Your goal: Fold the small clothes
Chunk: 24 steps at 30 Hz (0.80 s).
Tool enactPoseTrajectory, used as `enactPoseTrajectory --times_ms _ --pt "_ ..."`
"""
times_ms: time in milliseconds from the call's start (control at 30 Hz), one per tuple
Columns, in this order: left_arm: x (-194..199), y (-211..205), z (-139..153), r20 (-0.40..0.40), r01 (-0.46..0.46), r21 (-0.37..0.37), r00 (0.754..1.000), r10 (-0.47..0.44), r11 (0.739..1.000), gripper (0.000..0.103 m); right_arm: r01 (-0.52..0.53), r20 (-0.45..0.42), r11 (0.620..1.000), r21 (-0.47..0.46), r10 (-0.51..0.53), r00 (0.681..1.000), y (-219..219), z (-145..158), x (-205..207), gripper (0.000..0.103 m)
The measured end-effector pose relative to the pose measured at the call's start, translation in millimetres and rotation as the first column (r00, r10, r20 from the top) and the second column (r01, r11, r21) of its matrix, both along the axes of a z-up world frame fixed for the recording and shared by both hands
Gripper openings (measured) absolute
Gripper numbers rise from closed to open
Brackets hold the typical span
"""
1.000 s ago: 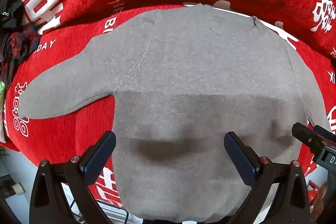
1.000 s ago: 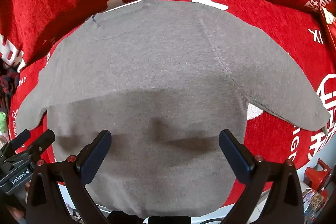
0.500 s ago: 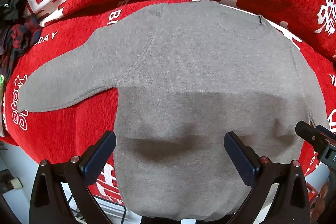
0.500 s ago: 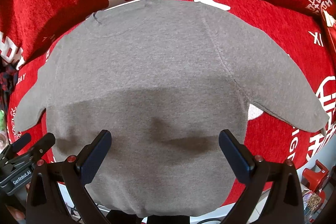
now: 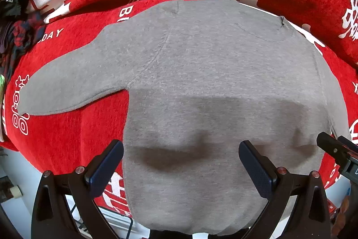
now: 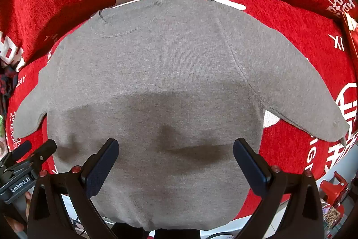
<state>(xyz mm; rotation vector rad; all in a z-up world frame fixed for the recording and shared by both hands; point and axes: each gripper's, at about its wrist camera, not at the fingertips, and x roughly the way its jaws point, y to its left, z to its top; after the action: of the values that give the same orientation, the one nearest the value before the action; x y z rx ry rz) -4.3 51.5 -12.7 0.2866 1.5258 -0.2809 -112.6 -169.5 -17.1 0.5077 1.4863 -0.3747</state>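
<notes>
Black fingers (image 5: 105,168), navy pads, red screws

a grey knit sweater (image 5: 214,86) lies flat and unfolded, both sleeves spread outward, neckline at the far edge, hem hanging over the near edge.

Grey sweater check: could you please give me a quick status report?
Both tools, left and right, open, empty. Grey sweater flat on red blanket, sleeves spread, unfolded. Nothing obstructing.

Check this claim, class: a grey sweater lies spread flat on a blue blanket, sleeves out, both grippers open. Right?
Not quite. The blanket is red, as the right wrist view shows. The grey sweater does lie flat, sleeves out, with the left gripper and right gripper open.
</notes>
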Motion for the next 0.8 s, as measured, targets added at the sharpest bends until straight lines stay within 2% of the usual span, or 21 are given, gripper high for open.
enactPoseTrajectory --times_ms 800 --pt "-0.3 -2.3 -3.0 -0.011 0.003 0.006 1.000 -0.003 1.000 0.103 0.001 -0.002 1.000 0.001 -0.001 1.000 -1.2 -0.4 0.1 0.102"
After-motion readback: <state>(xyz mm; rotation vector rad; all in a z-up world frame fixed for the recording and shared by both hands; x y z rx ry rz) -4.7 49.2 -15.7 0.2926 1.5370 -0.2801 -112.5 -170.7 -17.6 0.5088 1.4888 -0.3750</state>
